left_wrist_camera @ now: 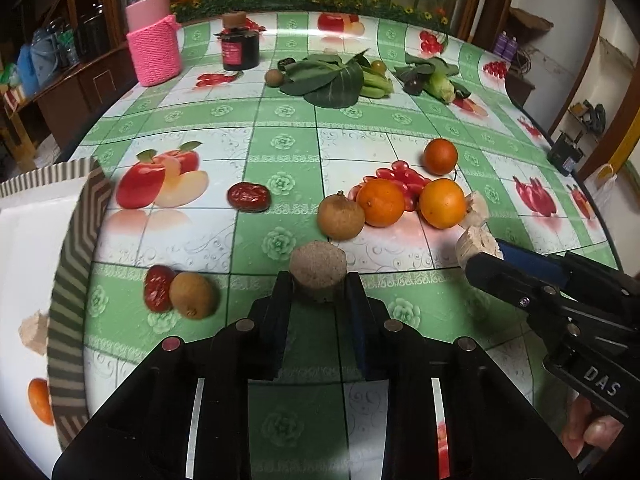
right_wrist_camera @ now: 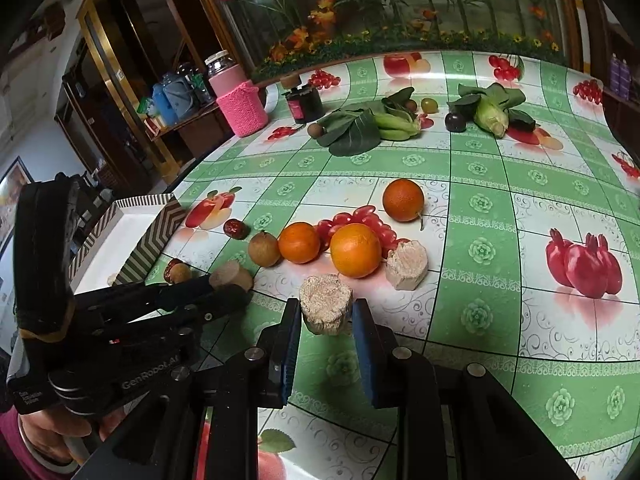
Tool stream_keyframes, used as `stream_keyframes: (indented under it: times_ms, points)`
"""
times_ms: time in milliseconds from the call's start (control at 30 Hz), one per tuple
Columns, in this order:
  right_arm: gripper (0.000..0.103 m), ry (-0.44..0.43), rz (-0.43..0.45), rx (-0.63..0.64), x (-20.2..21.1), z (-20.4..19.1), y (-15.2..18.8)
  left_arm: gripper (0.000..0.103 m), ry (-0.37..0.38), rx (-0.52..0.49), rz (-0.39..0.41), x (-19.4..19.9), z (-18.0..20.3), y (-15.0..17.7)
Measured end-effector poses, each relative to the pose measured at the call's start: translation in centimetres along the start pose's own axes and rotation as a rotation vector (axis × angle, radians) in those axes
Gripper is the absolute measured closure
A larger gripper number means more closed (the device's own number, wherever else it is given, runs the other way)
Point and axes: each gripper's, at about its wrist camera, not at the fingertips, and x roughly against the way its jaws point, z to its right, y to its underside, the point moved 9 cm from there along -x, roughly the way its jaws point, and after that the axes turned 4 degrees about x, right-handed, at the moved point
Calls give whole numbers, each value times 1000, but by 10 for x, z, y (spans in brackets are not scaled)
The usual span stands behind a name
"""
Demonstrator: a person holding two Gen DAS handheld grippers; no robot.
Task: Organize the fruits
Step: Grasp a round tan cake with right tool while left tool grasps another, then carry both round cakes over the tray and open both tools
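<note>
My left gripper (left_wrist_camera: 318, 286) is shut on a round beige cake piece (left_wrist_camera: 318, 266), held above the table. My right gripper (right_wrist_camera: 326, 312) is shut on a crumbly beige cake piece (right_wrist_camera: 326, 304); it also shows in the left wrist view (left_wrist_camera: 478, 246). A third crumbly piece (right_wrist_camera: 406, 264) lies by the front orange (right_wrist_camera: 355, 250). Another orange (right_wrist_camera: 299, 242), a darker orange (right_wrist_camera: 403, 200), a brown longan (right_wrist_camera: 264, 249), a red date (right_wrist_camera: 234, 229) and a date with a kiwi (left_wrist_camera: 180, 294) lie on the table. A white tray with a chevron rim (left_wrist_camera: 76, 240) stands left, holding an orange (left_wrist_camera: 40, 400) and a cake piece (left_wrist_camera: 34, 332).
Leafy greens (left_wrist_camera: 332, 78), corn (left_wrist_camera: 440, 86), a dark plum (left_wrist_camera: 412, 86) and small fruits lie at the back. A dark jar (left_wrist_camera: 240, 50) and a pink knitted bottle (left_wrist_camera: 154, 44) stand at the back left. The table edge curves right.
</note>
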Motion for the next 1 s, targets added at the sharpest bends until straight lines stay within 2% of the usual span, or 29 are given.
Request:
stream_keyframes:
  times_ms: [267, 533, 1000]
  points:
    - [77, -28, 19, 55, 12, -34, -2, 77, 9, 32, 73, 48, -15, 6]
    - [77, -69, 24, 85, 15, -69, 1, 77, -11, 67, 119, 79, -41, 18]
    - [78, -179, 2, 210, -2, -162, 0, 77, -186, 140, 194, 130, -129, 36]
